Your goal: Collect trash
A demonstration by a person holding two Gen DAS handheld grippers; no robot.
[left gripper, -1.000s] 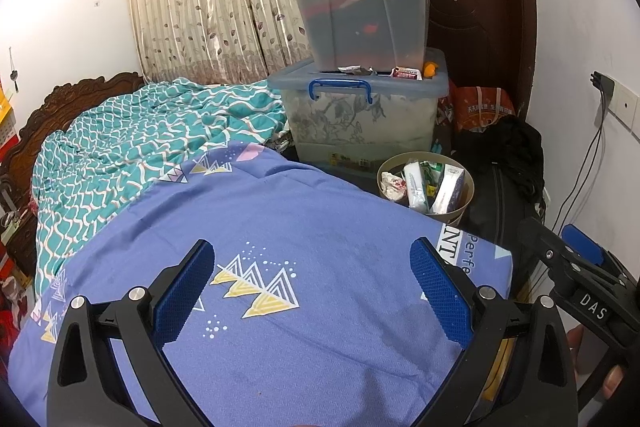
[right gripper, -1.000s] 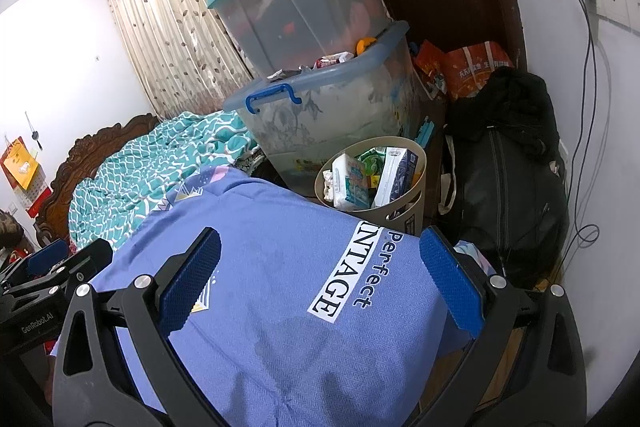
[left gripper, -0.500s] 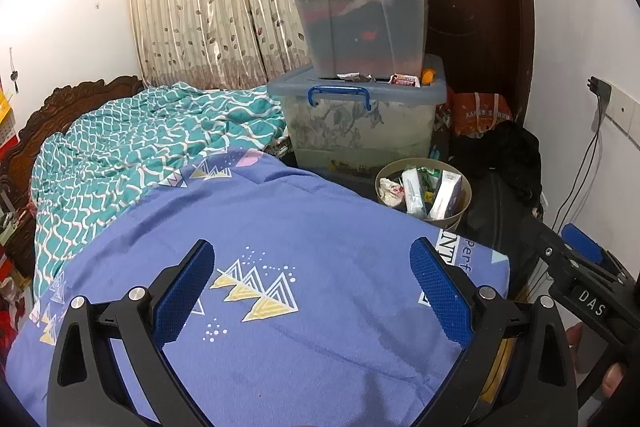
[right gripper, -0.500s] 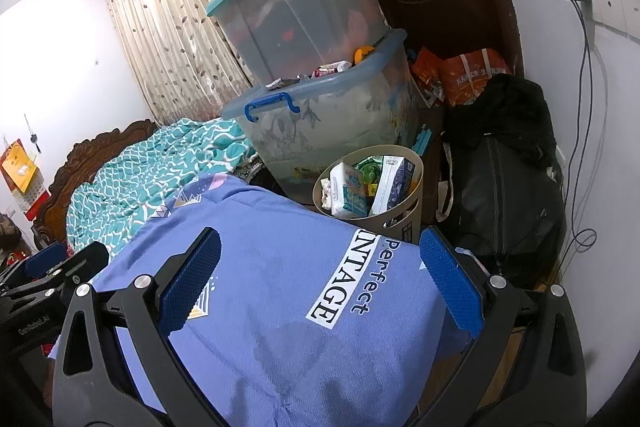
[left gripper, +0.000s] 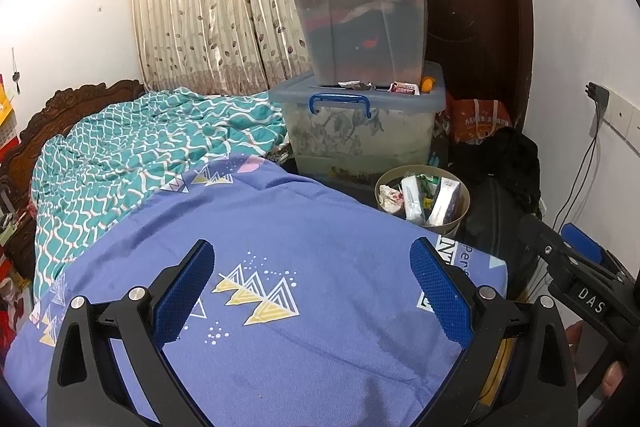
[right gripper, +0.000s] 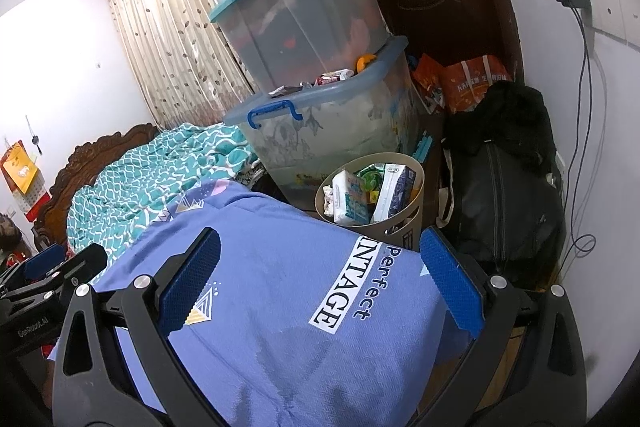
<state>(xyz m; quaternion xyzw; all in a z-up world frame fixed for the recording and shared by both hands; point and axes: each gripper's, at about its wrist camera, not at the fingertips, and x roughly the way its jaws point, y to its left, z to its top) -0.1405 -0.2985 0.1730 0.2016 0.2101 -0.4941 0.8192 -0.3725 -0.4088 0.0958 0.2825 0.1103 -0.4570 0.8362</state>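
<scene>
A tan waste basket [left gripper: 456, 223] [right gripper: 412, 223] stands on the floor past the bed's corner, filled with boxes and wrappers. My left gripper [left gripper: 312, 287] is open and empty above the blue bedsheet [left gripper: 320, 227]. My right gripper [right gripper: 320, 275] is open and empty over the sheet's corner, short of the basket. The right gripper also shows at the right edge of the left wrist view [left gripper: 576, 283]. Small wrappers [left gripper: 404, 89] [right gripper: 328, 79] lie on the lid of the lowest storage bin.
Three stacked clear storage bins [left gripper: 360, 27] [right gripper: 304, 39] stand behind the basket. A black bag [right gripper: 504, 187] and orange bags [right gripper: 472, 83] sit by the brown door [left gripper: 472, 7]. A teal quilt [left gripper: 140, 147] covers the far bed. Cables [right gripper: 584, 107] hang down the right wall.
Both grippers have pulled back and risen a little, so the basket and bins look slightly farther off. Both stay open and empty.
</scene>
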